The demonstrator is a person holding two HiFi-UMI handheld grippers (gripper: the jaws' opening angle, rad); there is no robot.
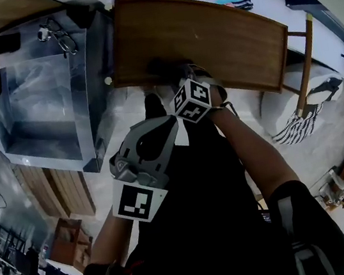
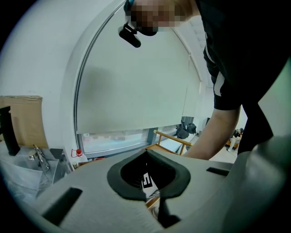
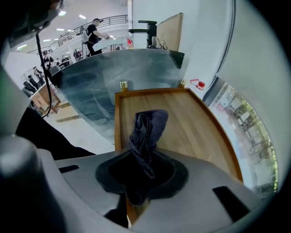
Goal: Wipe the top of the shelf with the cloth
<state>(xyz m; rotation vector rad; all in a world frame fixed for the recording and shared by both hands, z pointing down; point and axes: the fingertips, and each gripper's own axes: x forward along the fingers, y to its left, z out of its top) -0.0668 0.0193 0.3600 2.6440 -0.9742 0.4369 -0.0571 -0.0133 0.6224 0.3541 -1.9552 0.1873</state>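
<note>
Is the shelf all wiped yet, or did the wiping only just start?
Done: the cloth is picked up, and the right gripper is shut on it. In hand: the cloth sits at the near edge of the wooden shelf top. Left: probably the wood beyond it, though no marks show what's been wiped. The left gripper holds nothing.

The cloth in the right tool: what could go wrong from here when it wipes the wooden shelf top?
1. The cloth is pinched in the right tool as a narrow bunch, so each stroke may clean only a thin strip of the shelf top.
2. It hangs near the top's near edge, so a stroke toward the person could slide off the wood.
</note>
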